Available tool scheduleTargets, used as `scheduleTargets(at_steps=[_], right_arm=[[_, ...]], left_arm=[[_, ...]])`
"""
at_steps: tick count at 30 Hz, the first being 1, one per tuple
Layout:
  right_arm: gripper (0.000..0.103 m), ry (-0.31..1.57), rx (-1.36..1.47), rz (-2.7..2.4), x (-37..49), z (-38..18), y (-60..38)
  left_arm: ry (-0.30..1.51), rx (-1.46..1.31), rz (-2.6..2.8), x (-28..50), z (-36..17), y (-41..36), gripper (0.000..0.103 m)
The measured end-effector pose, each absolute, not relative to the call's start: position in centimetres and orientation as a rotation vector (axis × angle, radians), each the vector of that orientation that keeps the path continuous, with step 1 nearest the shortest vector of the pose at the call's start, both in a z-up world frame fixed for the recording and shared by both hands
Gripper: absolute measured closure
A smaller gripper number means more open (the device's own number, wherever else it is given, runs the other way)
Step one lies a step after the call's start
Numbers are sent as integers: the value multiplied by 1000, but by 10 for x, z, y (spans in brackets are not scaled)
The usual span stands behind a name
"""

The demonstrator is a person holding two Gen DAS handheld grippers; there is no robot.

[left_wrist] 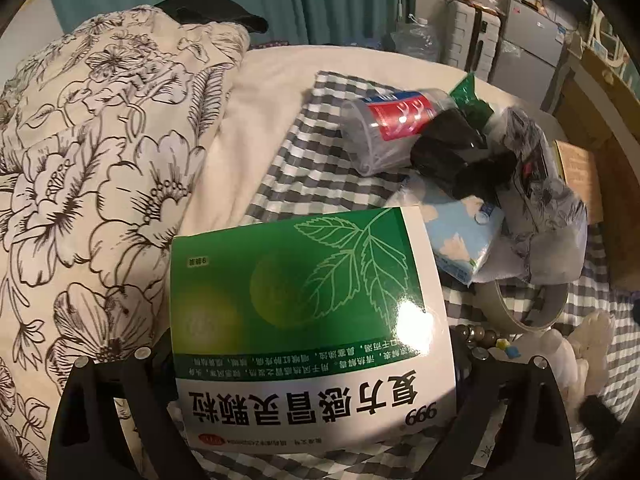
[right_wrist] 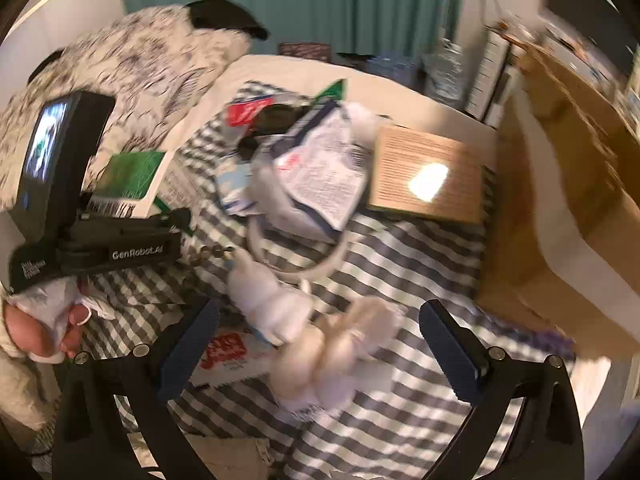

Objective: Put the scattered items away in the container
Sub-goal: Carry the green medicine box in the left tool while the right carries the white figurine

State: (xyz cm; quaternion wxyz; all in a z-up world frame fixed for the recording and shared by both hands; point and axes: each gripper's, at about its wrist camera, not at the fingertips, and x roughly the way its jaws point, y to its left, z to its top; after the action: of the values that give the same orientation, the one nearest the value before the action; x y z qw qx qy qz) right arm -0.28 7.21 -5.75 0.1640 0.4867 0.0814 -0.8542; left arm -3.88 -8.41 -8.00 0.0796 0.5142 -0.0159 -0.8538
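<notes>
here the left claw (left_wrist: 316, 364) grips a glossy green-and-white medicine box (left_wrist: 304, 320) across its full width, low centre of the frame. the right claw (right_wrist: 318, 344) gapes wide and empty over a blurred fluffy white toy (right_wrist: 332, 360) on the checked cloth (right_wrist: 420, 264); the cardboard box (right_wrist: 568, 208), far right, is cut off.

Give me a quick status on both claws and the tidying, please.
Left claw clamped on green medicine box. Right claw open over white plush toy, view blurred. Cardboard box at right, path looks clear.
</notes>
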Motion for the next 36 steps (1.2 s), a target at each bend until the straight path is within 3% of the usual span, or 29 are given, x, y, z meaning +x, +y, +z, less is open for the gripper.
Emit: scheduleTargets(at_steps=[10, 12, 21, 36], right_arm=[[28, 388, 1466, -2261, -22, -101, 35], [43, 407, 1498, -2223, -24, -111, 32], [43, 266, 1391, -2293, -12, -73, 56], [43, 17, 1183, -2550, -4, 34, 129]], left_arm=[[-43, 1490, -2535, -45, -64, -102, 6], [-47, 1496, -2535, -45, -64, -102, 6], [-85, 1464, -2594, -42, -52, -84, 6], [-103, 1320, -2811, -37, 43, -12, 6]])
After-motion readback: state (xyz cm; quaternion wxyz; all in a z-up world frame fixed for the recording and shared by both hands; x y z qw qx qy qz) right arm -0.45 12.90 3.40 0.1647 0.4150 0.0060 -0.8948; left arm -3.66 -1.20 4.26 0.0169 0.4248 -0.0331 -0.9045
